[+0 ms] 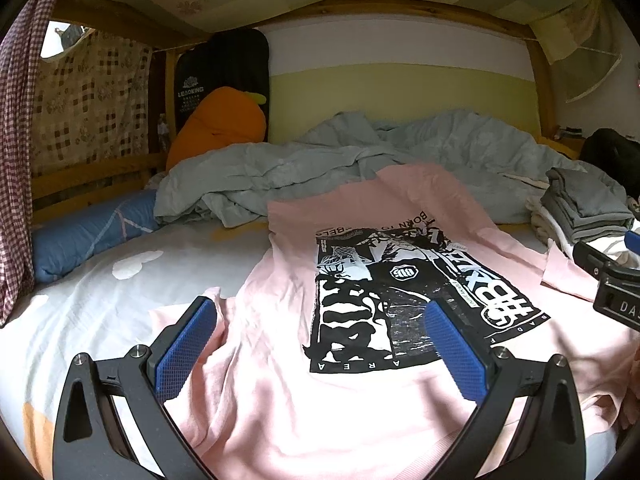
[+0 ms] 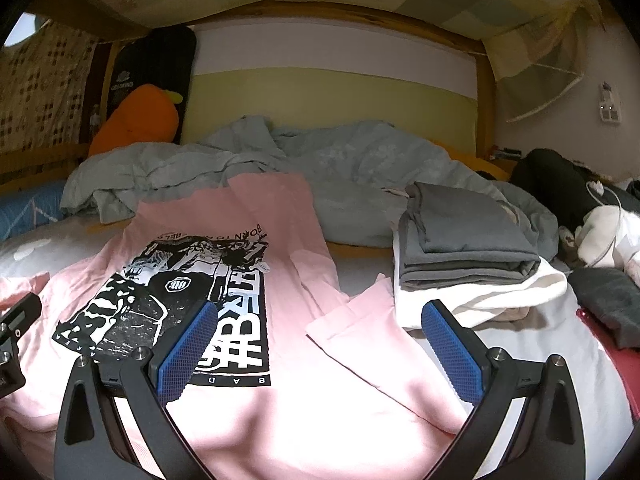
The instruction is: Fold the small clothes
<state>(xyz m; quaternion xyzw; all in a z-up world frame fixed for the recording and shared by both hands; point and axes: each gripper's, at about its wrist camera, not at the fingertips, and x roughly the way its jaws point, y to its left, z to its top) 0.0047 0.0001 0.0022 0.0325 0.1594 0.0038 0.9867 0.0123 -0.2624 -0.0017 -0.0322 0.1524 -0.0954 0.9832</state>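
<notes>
The surface is a bed (image 1: pixel 80 280) with a pale sheet, set inside a wooden bunk frame (image 1: pixel 400 8) under a patchwork cloth ceiling. A checked curtain (image 1: pixel 16 160) hangs at the bed's left edge. At the far edge a rumpled grey duvet (image 1: pixel 280 168) lies along a yellow-and-white wall, with an orange carrot plush (image 1: pixel 220 124) and a black bag (image 1: pixel 224 68) in the far left corner and a blue pillow (image 1: pixel 92 232) along the left edge. Near the right edge sits a stack of folded clothes (image 2: pixel 468 240), grey on white, and beyond it dark and white loose garments.

A pink T-shirt (image 1: pixel 280 400) lies spread flat in the middle of the bed, print up, its collar end toward the duvet. One sleeve (image 2: pixel 360 312) reaches toward the stack.

The left hand-held gripper (image 1: pixel 320 344) hovers over the shirt's near left part, jaws wide apart and holding nothing; one blue pad (image 1: pixel 184 344) is above the shirt's left sleeve, the other over the print. The right hand-held gripper (image 2: pixel 320 344) is likewise wide open and empty, over the shirt's near right part, between the print and the sleeve.

The print (image 1: pixel 400 300) is black and white. Upside down it reads "BORN TO", "AREA" and "BAD". The bag reads "LEAOKING".
</notes>
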